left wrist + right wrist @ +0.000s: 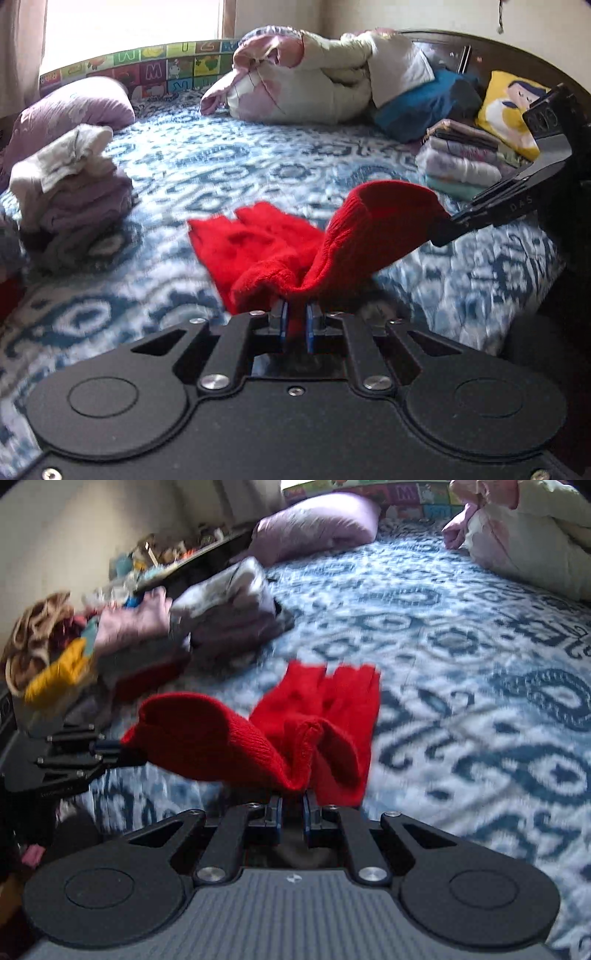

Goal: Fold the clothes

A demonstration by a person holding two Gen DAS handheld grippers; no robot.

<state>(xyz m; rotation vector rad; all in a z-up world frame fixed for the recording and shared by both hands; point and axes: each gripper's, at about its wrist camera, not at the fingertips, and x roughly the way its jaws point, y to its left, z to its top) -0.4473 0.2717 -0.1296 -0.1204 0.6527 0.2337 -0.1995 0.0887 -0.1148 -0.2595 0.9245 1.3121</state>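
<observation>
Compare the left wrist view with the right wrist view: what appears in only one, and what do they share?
Only the left wrist view shows the yellow cartoon pillow and the folded pile beside it. Only the right wrist view shows the cluttered shelf along the wall and a mustard garment. Both show the red knit garment held by the left gripper and right gripper, above the blue patterned bedspread.

Left pile (122, 635): blurred, I can't separate its garments.
Shelf clutter (155, 559): too small to identify.
Red knit (295, 251): my hand-held gripper bodies hide its near edge.
</observation>
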